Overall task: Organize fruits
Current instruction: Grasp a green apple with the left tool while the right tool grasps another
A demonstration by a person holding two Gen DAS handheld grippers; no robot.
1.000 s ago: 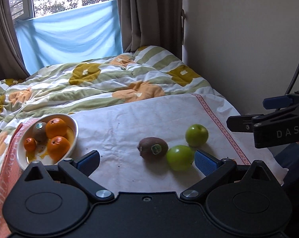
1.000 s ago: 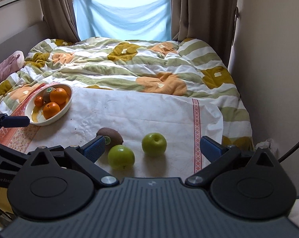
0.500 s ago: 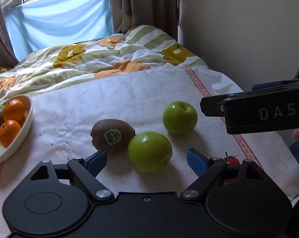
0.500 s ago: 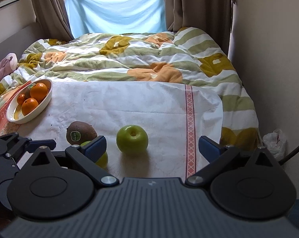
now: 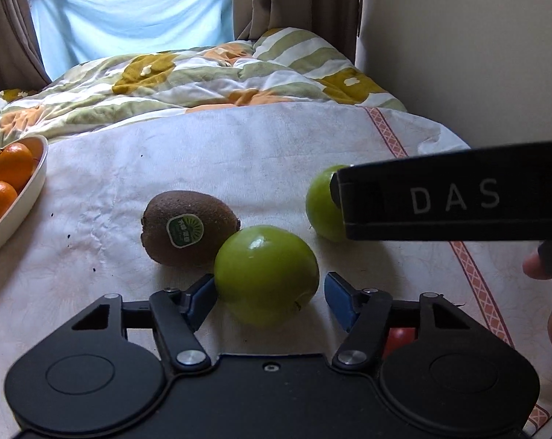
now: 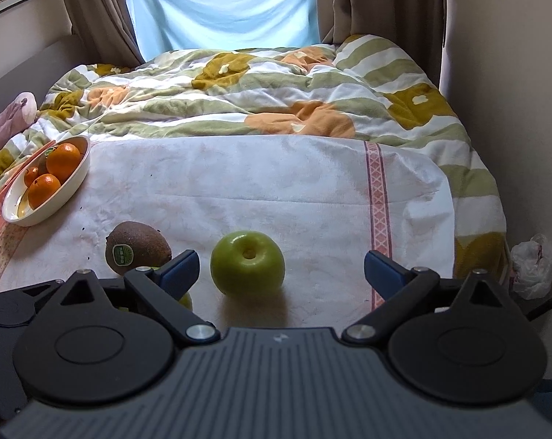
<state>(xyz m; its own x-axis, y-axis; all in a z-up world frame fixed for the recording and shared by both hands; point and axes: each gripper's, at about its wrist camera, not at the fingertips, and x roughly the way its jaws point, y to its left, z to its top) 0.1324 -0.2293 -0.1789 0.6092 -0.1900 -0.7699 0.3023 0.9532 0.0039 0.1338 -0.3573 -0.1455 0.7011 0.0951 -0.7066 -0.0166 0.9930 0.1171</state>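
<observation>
On a white cloth (image 5: 239, 153) lie a brown kiwi (image 5: 188, 227) with a green sticker and two green apples. My left gripper (image 5: 268, 298) is open, its blue fingers on either side of the near apple (image 5: 266, 274); the left pad looks close to it, the right one apart. The far apple (image 5: 323, 203) is partly hidden by the right gripper's body. In the right wrist view, my right gripper (image 6: 281, 270) is open, with the far apple (image 6: 247, 262) between its fingers, nearer the left one. The kiwi (image 6: 136, 247) lies to its left.
A white oval bowl (image 6: 62, 197) with oranges and a kiwi stands at the far left of the cloth. A small red fruit (image 5: 400, 338) shows under the left gripper's right arm. A striped duvet (image 6: 257, 102) lies beyond. A wall runs along the right.
Both grippers have moved forward and down toward the fruit. The left fingers have come around the near apple and narrowed. The right gripper has come closer to the far apple.
</observation>
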